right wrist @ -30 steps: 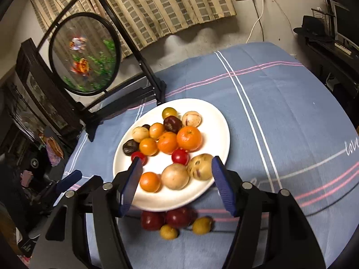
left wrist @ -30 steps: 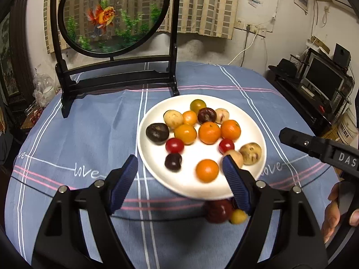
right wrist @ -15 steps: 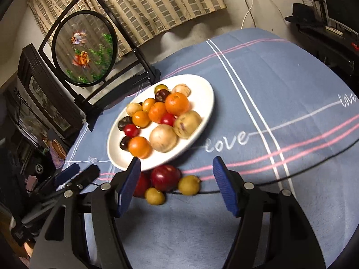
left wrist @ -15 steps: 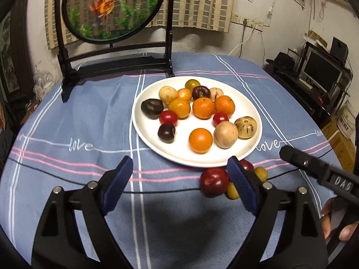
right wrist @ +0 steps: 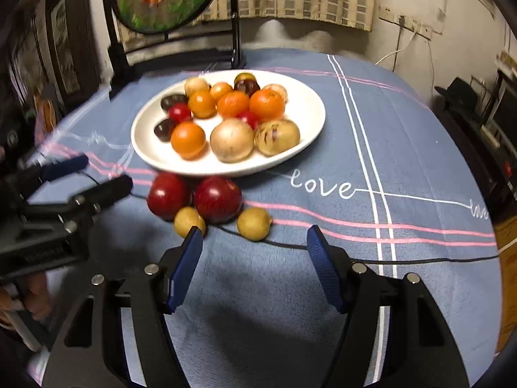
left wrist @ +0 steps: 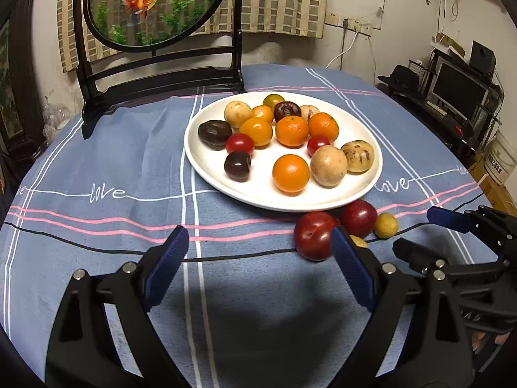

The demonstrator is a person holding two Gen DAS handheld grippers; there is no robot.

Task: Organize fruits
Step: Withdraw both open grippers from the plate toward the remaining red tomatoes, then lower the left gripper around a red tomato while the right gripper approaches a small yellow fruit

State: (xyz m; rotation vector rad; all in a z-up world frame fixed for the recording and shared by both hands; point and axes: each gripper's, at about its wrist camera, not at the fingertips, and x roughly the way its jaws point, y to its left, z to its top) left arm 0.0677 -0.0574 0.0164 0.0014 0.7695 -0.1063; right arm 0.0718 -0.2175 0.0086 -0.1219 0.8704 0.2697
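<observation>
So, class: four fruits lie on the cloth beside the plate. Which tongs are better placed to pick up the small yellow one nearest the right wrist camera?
Probably the right tongs: open, empty, with the yellow fruit just ahead between their tips.

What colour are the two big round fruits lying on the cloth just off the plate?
Deep red, glossy big round fruits, seen best in the right wrist view.

Glossy white plate [left wrist: 206, 161] on matt blue cloth [left wrist: 97, 148]
</observation>
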